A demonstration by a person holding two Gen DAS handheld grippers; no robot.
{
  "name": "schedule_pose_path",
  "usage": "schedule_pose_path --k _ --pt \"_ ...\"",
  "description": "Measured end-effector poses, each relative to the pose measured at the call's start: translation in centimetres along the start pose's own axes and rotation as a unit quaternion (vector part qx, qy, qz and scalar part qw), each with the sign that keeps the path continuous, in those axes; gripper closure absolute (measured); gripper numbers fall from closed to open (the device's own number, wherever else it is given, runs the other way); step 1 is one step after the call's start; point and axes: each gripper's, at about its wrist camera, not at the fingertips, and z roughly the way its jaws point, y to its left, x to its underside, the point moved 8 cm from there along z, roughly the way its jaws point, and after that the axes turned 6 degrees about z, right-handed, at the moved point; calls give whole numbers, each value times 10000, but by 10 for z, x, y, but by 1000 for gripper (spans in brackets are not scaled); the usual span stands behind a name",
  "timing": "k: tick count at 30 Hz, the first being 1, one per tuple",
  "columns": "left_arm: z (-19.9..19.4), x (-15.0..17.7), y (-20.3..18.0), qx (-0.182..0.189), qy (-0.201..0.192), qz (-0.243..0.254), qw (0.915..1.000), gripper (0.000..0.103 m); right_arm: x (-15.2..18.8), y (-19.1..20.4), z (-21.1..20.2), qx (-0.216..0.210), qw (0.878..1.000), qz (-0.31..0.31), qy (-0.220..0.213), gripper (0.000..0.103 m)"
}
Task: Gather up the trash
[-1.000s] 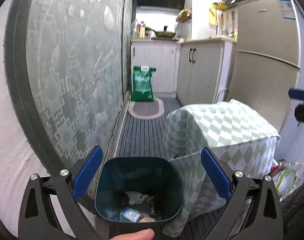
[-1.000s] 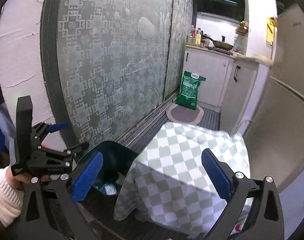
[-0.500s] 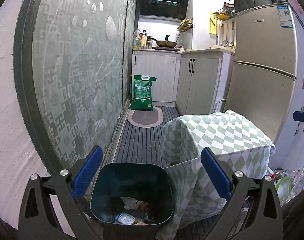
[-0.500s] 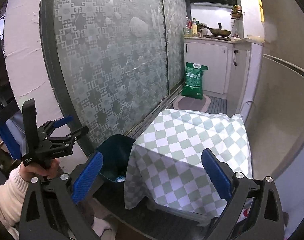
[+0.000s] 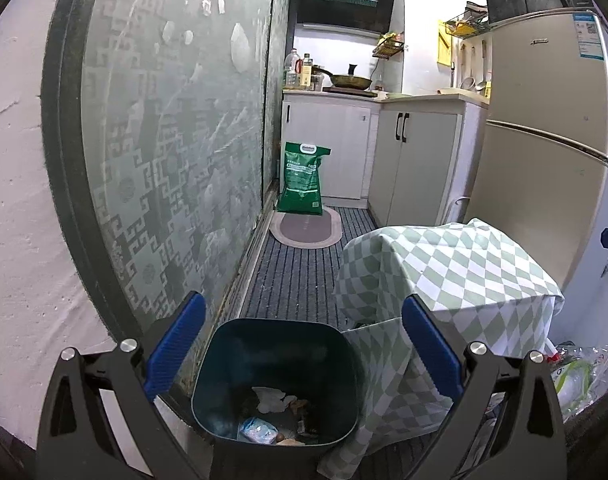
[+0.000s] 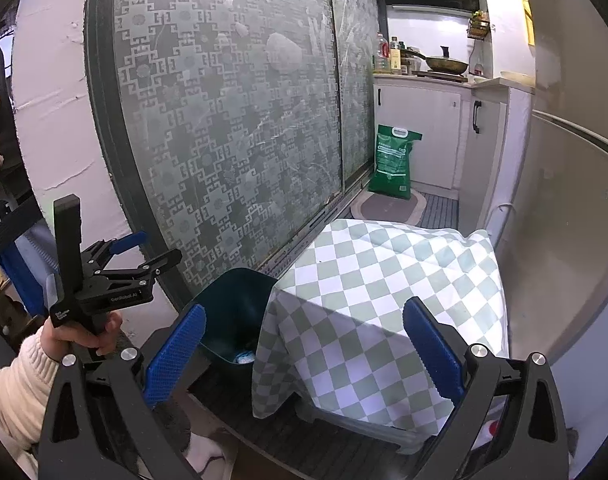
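Observation:
A dark teal trash bin [image 5: 275,376] stands on the floor against the sliding door; it also shows in the right wrist view [image 6: 235,312]. Inside lie crumpled white paper [image 5: 269,398], a blue-white wrapper [image 5: 257,430] and small scraps. My left gripper [image 5: 304,344] is open and empty, held above and behind the bin; the right wrist view shows it [image 6: 139,256] raised at the left. My right gripper [image 6: 304,356] is open and empty, above a low table under a green-checked cloth [image 6: 388,296].
The checked-cloth table [image 5: 444,276] stands right of the bin. A patterned glass sliding door [image 5: 175,152] runs along the left. A fridge [image 5: 544,152] is at the right, cabinets, a green sack [image 5: 302,178] and an oval mat [image 5: 306,228] farther back. Plastic bags [image 5: 576,376] lie at lower right.
Both grippers have risen and drawn back from the bin, which now sits lower and smaller in view. The fingertip seen below the bin a second ago is gone. Jaws stayed open.

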Motion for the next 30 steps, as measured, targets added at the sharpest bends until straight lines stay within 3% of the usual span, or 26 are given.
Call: schedule_pose_path --k 8,30 --pt "8 8 4 -41 303 -87 9995 3 2 0 4 47 10000 9 62 3" --pt "5 6 3 -23 270 -101 9996 3 4 1 5 76 9999 -23 87 3"
